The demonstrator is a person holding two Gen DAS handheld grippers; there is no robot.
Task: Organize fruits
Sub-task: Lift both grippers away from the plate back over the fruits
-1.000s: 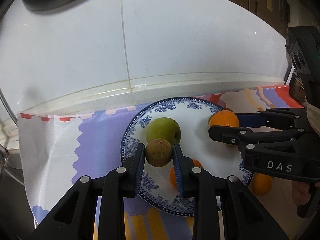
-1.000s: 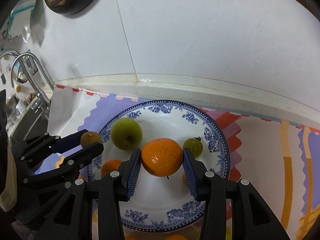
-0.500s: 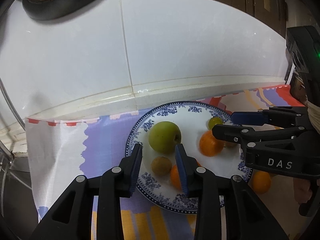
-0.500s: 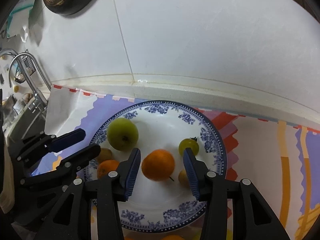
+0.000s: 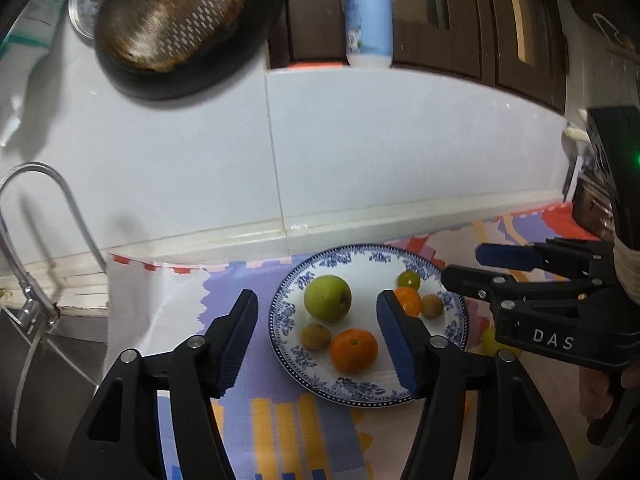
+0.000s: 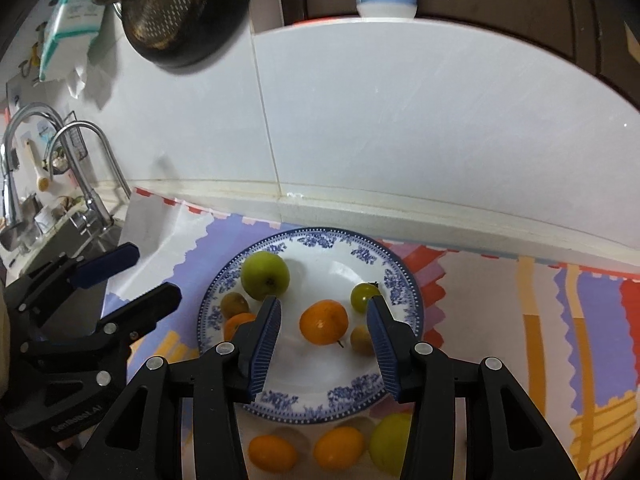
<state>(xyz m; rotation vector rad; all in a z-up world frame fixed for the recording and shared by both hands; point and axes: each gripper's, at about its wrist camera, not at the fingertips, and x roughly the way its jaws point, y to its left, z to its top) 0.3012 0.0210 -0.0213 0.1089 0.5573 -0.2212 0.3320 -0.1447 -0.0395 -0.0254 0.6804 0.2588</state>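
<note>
Both my tongs, left gripper [image 5: 316,338] and right gripper [image 6: 324,338], hang released and empty above the round blue-and-white patterned china plate [image 6: 340,404]. On it lie a green apple [image 6: 265,274], two oranges [image 6: 324,322], a green tomato [image 6: 365,297] and small brown fruits [image 6: 234,304]. More fruit [image 6: 338,448] waits on the cloth just beside its near rim.

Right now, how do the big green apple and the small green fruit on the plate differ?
The green apple is far larger than the small green fruit. The apple sits at the plate's left side, near a brown fruit; the small fruit sits toward the right rim, beside the right gripper's finger. The apple is pale yellow-green; the small fruit is darker, with a dark stem. Both rest loose on the plate, ungripped.
</note>
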